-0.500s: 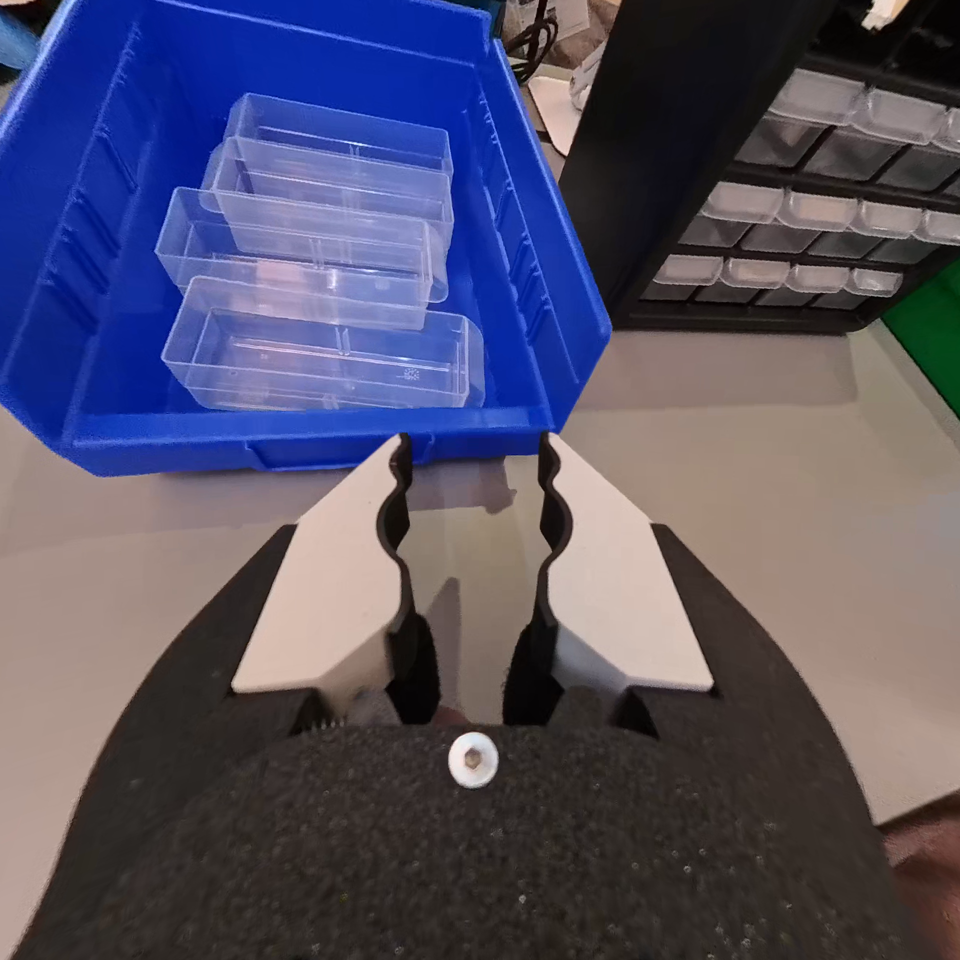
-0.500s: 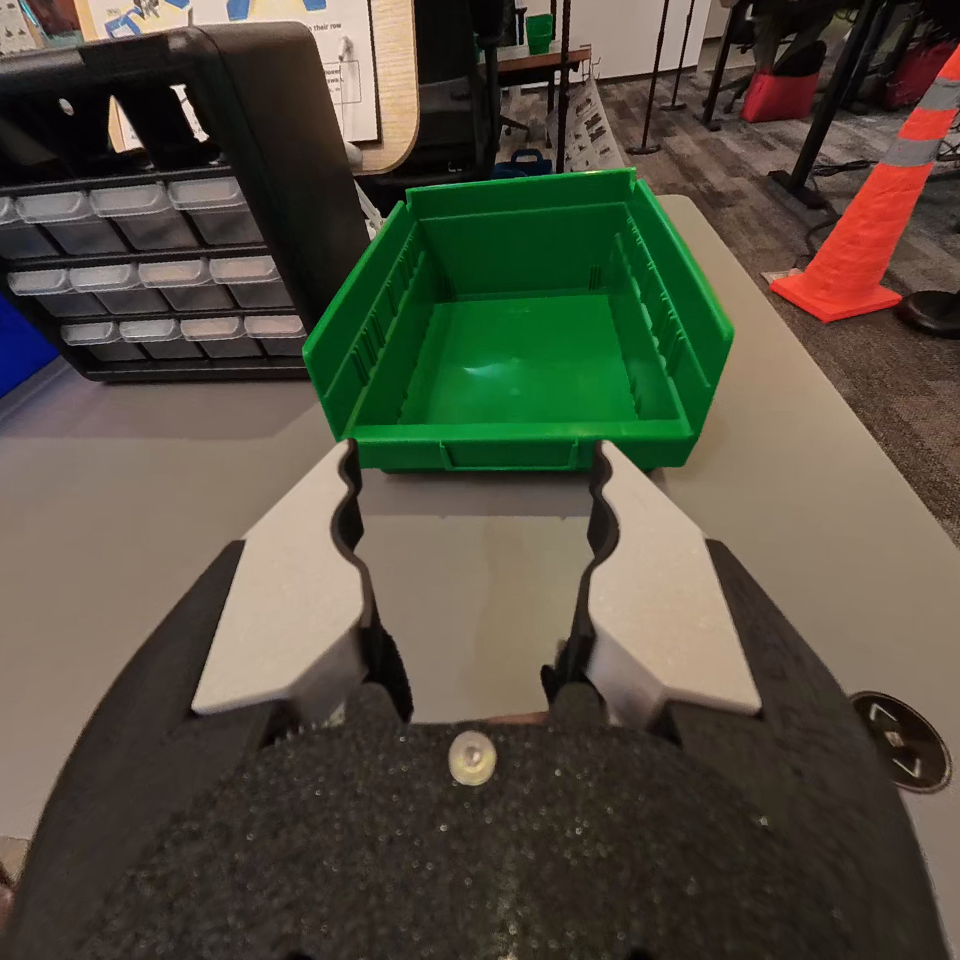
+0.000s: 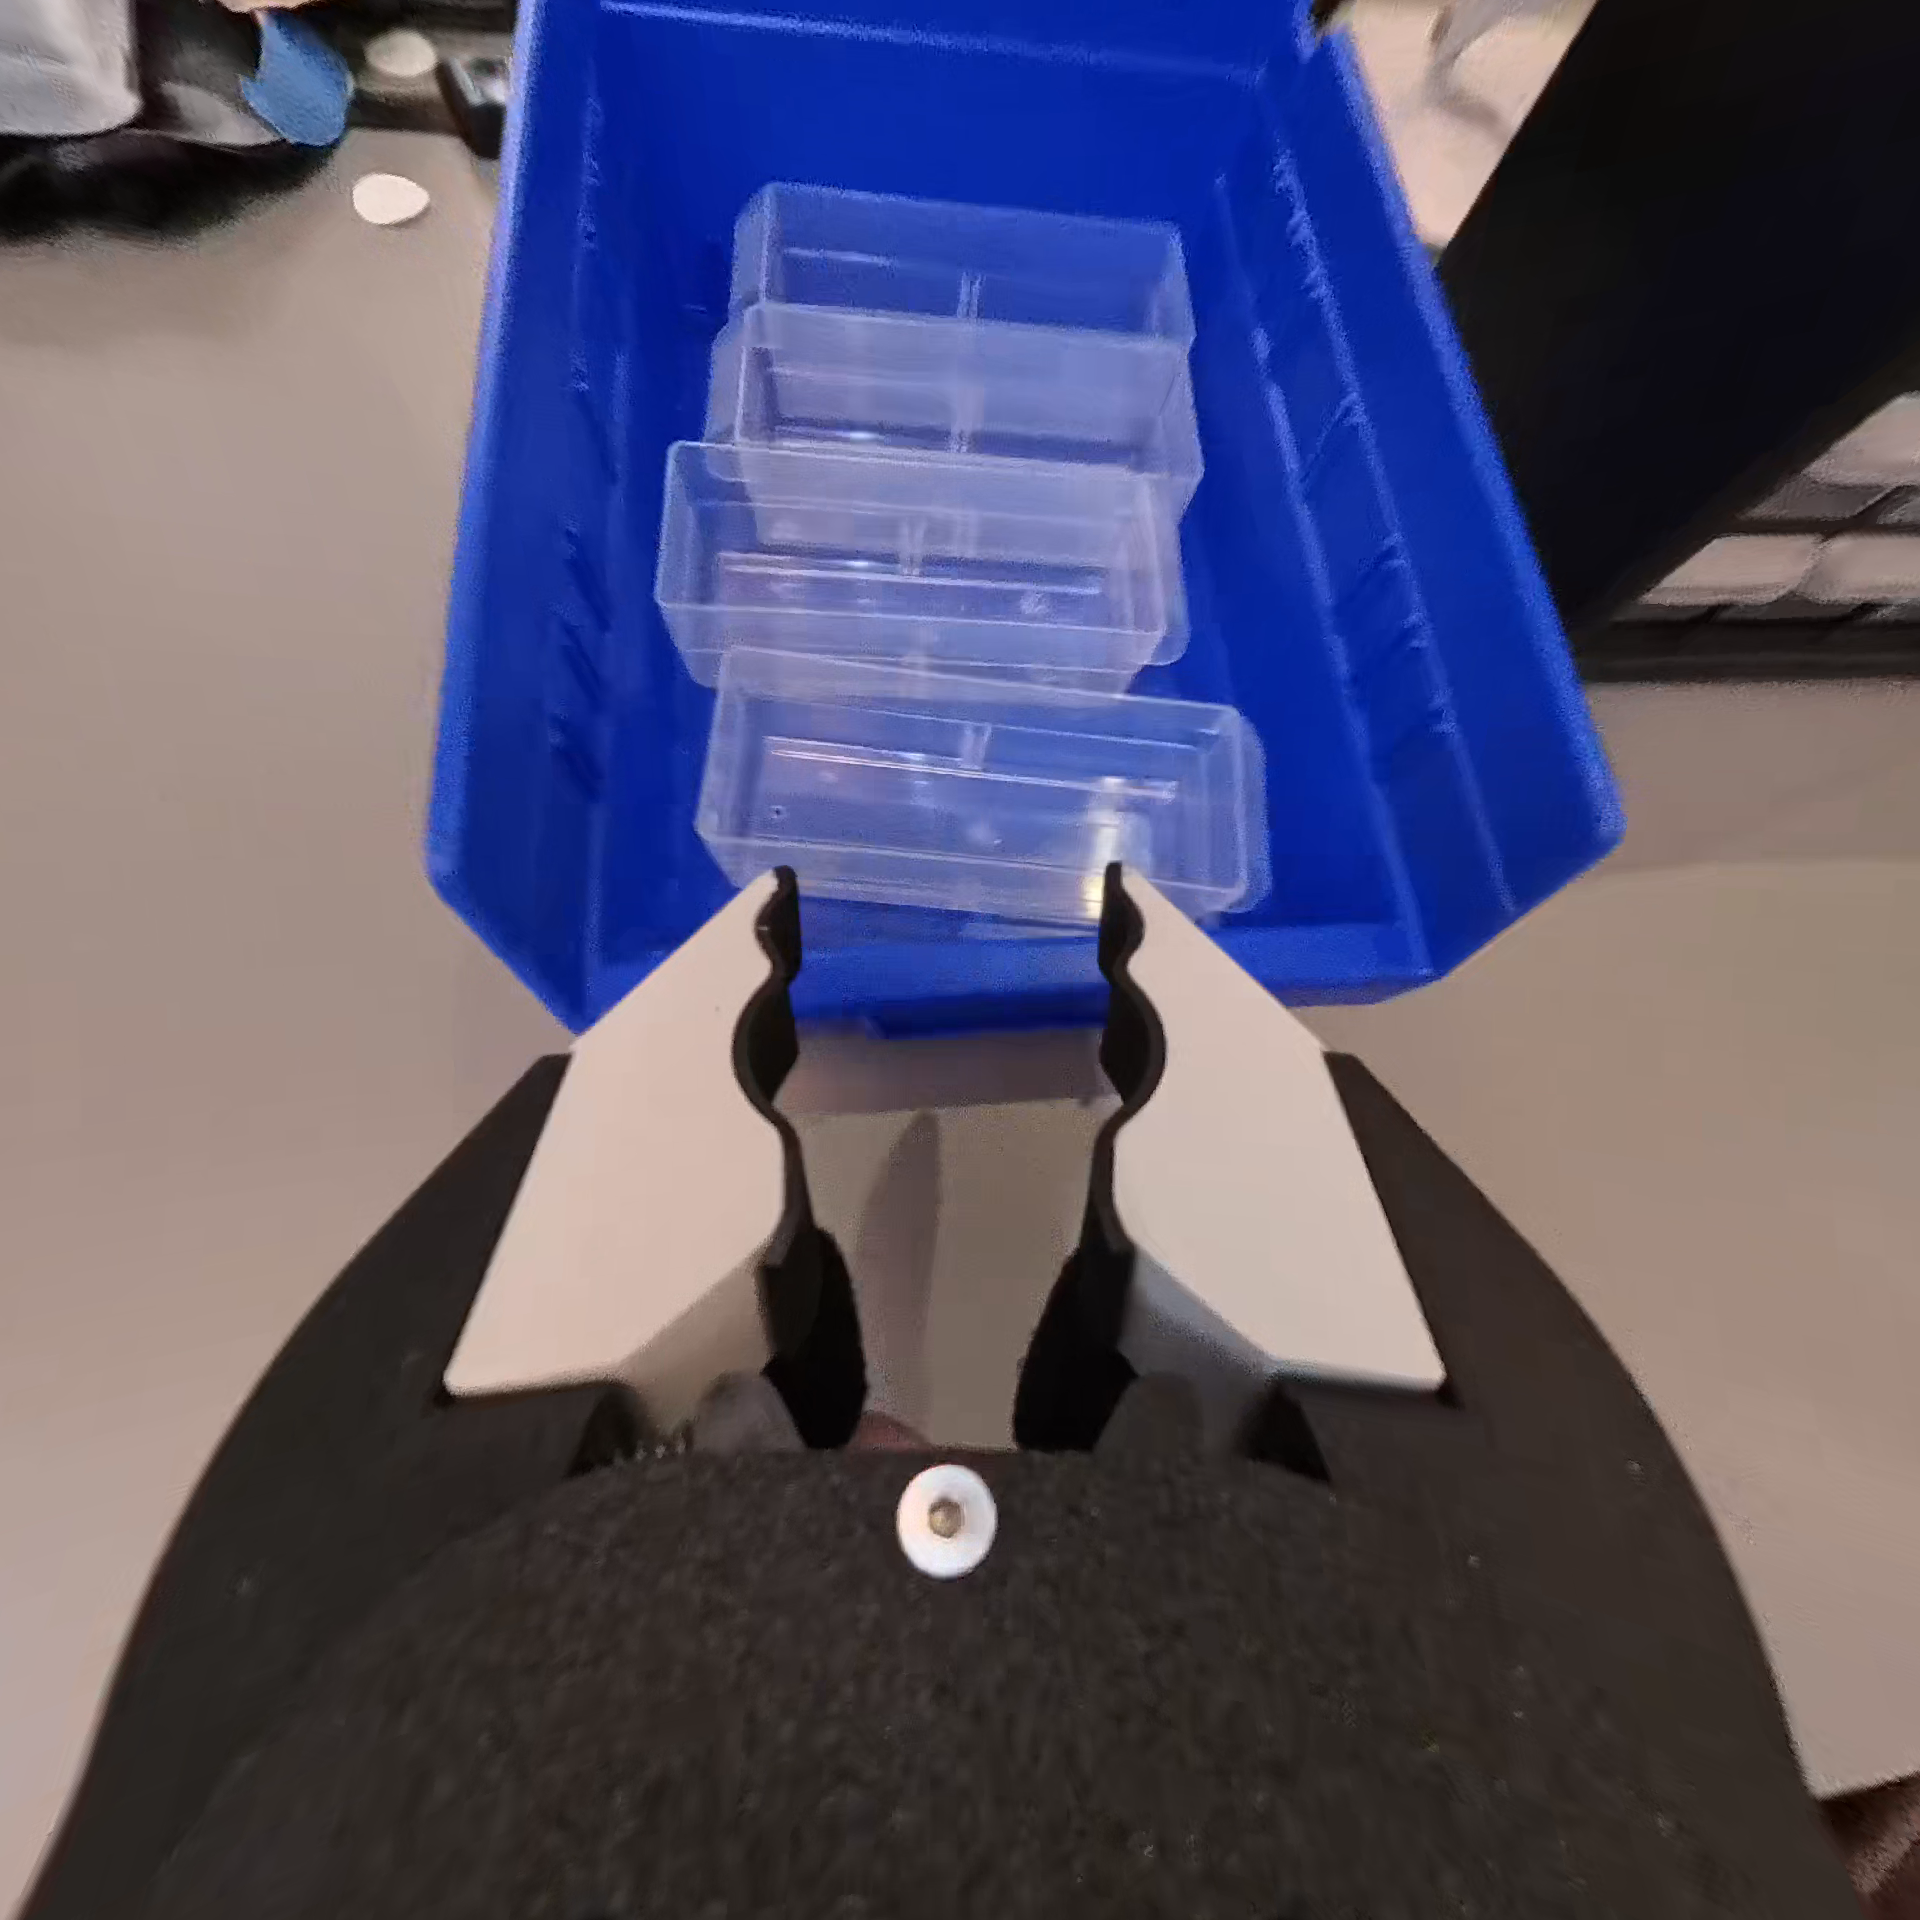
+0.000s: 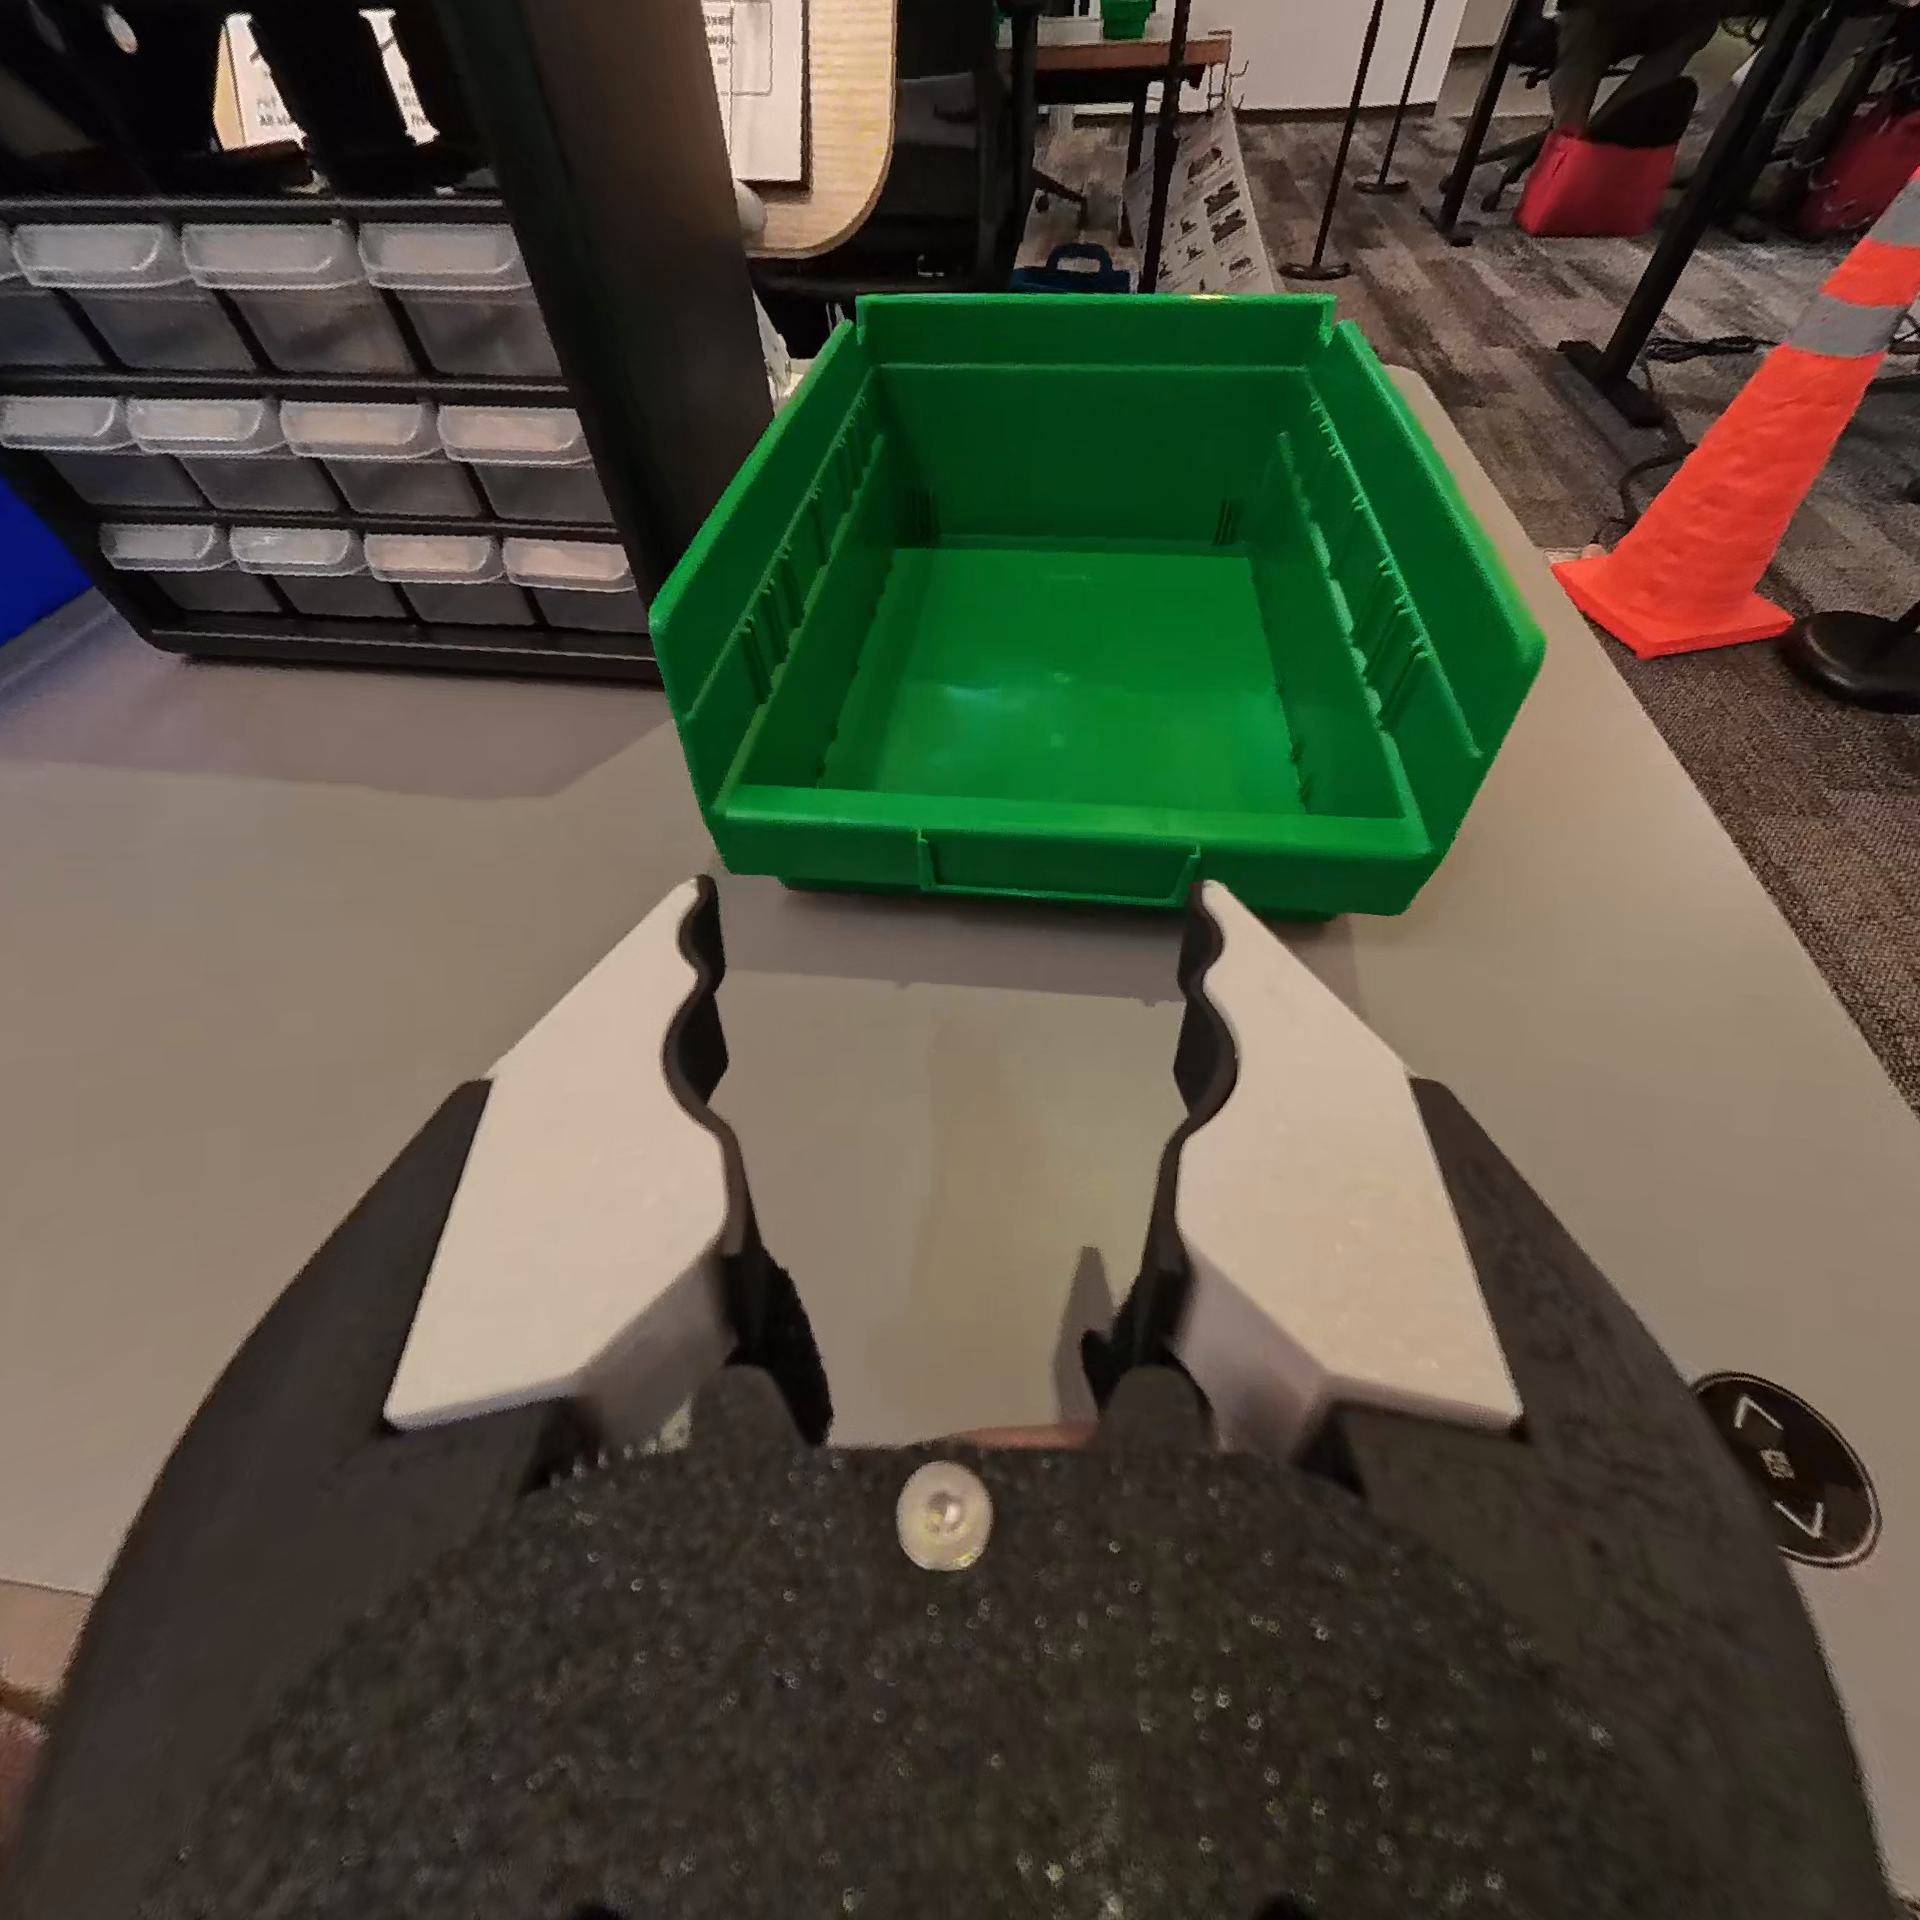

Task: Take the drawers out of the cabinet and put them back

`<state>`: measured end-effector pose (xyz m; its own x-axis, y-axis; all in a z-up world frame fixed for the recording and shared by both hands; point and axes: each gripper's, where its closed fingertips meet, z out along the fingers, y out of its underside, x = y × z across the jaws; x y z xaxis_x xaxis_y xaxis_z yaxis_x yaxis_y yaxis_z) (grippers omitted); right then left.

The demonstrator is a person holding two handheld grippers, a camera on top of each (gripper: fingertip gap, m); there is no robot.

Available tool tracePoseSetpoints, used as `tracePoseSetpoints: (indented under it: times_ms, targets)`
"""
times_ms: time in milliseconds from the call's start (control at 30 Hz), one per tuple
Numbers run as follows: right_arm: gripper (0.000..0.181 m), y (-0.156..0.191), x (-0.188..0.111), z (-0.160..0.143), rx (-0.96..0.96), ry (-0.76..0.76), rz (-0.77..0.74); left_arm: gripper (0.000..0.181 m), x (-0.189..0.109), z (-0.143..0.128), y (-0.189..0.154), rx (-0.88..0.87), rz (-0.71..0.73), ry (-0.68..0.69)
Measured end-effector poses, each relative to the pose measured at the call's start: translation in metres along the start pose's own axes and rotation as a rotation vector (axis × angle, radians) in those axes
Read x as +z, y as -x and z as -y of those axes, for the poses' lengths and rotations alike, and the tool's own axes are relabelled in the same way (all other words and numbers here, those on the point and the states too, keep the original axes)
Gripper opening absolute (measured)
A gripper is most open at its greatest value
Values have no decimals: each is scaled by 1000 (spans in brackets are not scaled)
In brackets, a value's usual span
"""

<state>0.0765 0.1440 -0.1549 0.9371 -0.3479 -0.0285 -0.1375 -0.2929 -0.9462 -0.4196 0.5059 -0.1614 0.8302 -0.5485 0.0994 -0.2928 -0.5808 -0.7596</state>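
1. Four clear plastic drawers lie inside the blue bin (image 3: 1351,582), set one behind another from the bin's near wall to its far wall. They overlap slightly.
2. Counting from the near end: the nearest drawer (image 3: 977,821), the second drawer (image 3: 914,571), the third drawer (image 3: 956,405) and the farthest drawer (image 3: 956,260).
3. Each drawer sits open side up, with its long axis running across the bin, left to right in the left wrist view. The nearest one is skewed a little, its right end shifted toward the near right corner.
4. The left gripper (image 3: 943,888) is spread open with nothing between its fingers. It hovers over the bin's near wall, and its tips line up with the near long side of the nearest drawer; I cannot tell whether they touch it.
5. The right gripper (image 4: 951,902) is also spread wide and empty, above the grey table (image 4: 312,935) just in front of one green bin (image 4: 1455,665), which holds nothing.
6. One black cabinet (image 4: 582,312) stands left of the green bin. Three rows of clear drawers show in its front: three in the top row (image 4: 270,270) and four in each of the two lower rows.
7. One orange cone (image 4: 1756,457) stands on the carpet beyond the table's right edge.
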Motion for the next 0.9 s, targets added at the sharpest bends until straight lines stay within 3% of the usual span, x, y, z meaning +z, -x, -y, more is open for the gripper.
tracePoseSetpoints:
  times_ms: [167,300,433,600,700,900]
  targets:
    - [87,4,6,3,18,2,25,51,20,4,20,202,94,349]
    - [87,10,12,5,14,4,44,52,44,-5,14,311,93,577]
    - [87,14,17,2,3,19,58,58,56,2,-3,363,12,633]
    - [86,16,19,2,11,20,76,58,60,4,20,332,137,723]
    - [86,18,20,2,19,25,88,46,64,2,28,304,167,746]
    - [85,22,21,2,15,27,100,43,70,-2,46,289,253,756]
